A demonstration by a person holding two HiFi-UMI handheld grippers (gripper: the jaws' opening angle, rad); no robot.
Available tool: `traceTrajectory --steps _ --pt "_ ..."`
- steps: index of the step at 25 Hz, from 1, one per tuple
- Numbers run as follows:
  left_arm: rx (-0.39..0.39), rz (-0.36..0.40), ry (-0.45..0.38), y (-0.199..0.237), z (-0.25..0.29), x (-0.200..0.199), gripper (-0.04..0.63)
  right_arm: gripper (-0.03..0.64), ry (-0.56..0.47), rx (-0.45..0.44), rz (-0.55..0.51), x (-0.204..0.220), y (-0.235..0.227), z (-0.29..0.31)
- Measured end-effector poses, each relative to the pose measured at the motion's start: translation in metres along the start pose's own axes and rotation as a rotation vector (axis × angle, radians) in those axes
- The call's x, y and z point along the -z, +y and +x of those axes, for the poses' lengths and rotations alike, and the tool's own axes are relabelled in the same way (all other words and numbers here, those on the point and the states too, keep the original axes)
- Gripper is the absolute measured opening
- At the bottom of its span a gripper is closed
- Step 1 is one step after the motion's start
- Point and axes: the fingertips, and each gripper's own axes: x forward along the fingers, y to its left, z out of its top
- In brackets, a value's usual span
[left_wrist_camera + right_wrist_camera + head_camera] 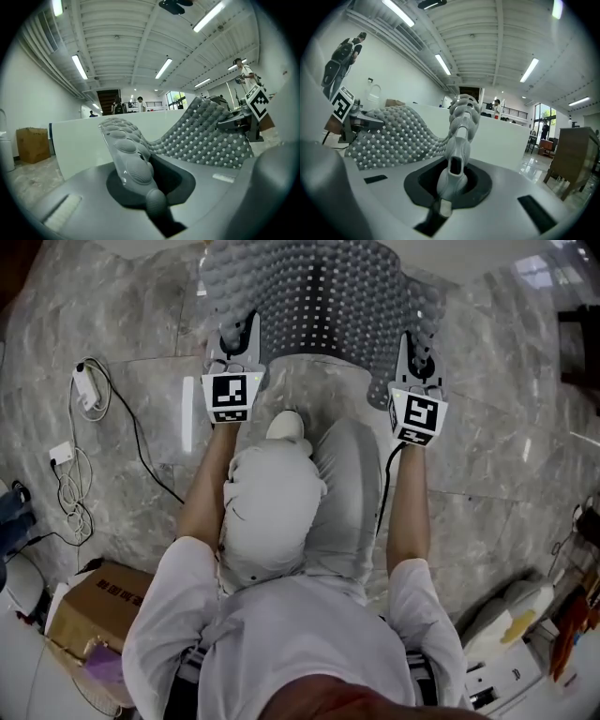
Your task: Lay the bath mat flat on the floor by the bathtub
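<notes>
Since the floppy, probably light bath mat (319, 296) sags at frame top, left tongs (238, 341) and right tongs (420, 358) clamp its corners.

The grey, knobbed bath mat (319, 296), dotted with small holes, sags between its raised near corners just beside the white bathtub (79, 140).

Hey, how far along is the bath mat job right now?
Done: the bath mat is picked up, with the left tool and right tool each shut on a near corner. In hand: it hangs sagging between them in front of the bathtub wall. Left: spread it flat on the floor and let go.
</notes>
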Motion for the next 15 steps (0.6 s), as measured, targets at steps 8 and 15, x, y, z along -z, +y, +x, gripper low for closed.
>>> traceTrajectory --steps 8,15 --pt "0.023 -0.012 0.144 -0.004 0.017 0.071 0.021 0.018 0.123 -0.054 0.002 0.064 0.014 0.032" --pt "0.036 0.010 0.240 -0.012 0.042 0.124 0.021 0.018 0.221 -0.101 -0.002 0.122 0.034 0.063"
